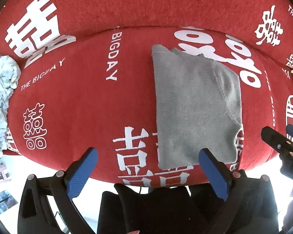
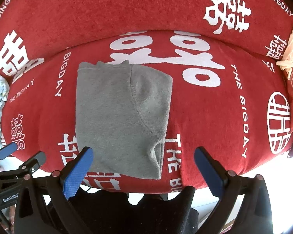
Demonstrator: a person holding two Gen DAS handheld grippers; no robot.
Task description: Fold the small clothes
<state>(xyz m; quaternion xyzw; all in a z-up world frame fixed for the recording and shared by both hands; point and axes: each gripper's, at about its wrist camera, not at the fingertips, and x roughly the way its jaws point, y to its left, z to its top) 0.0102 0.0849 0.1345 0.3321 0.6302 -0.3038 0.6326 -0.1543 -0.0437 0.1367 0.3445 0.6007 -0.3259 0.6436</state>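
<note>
Where the red cushion bulges toward its front edge, a grey fleece garment lies folded into a neat upright rectangle, flat on the seat, its near hem almost at the cushion's lip. A curved seam runs down its right half, and a small opening shows at its lower right corner. Underneath it is a red sofa cover printed with white double-happiness characters and the words "THE BIGDAY". Just in front of the garment, the right gripper hangs with its blue-padded fingers spread wide, nothing between them; its left finger overlaps the cloth's near left corner in the view, though I cannot tell if it touches. Off to that side, the left gripper is likewise splayed and empty, its right finger at the garment's near edge. Farther out, a crumpled pale floral cloth sits at the left end of the seat, and a cream-coloured cloth is bunched at the right end.
</note>
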